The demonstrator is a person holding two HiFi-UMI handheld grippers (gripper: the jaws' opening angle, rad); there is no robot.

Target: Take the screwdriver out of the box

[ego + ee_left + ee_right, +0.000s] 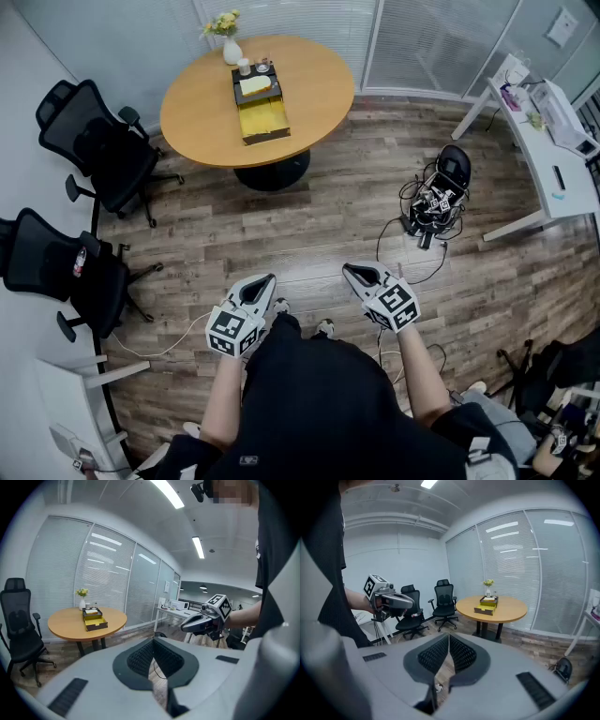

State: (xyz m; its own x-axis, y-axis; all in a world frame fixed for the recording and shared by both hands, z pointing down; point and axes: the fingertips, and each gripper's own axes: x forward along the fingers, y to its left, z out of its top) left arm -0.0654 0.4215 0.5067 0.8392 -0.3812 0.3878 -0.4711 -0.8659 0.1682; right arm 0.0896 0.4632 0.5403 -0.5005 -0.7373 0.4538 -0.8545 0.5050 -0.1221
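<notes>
Your left claw (pixel 270 279), right claw (pixel 349 271): both pressed together, nothing pinched, carried idle by your waist, likely because nothing is within reach. Box (pixel 261 112) far off on round bench (pixel 197 108). Screwdriver presumably inside, too small to tell. Walk closer first.

No legible text, numbers or brands in any view. The white cubes on the left gripper (pixel 263 284) and right gripper (pixel 356 274) carry black-and-white square marker patterns: coded blocks, no characters. Print on the white paper sheet (pixel 562 26) stuck to the glass partition is too small to read. Same for the small pale logo (pixel 247 460) on the person's black top: unreadable.
</notes>
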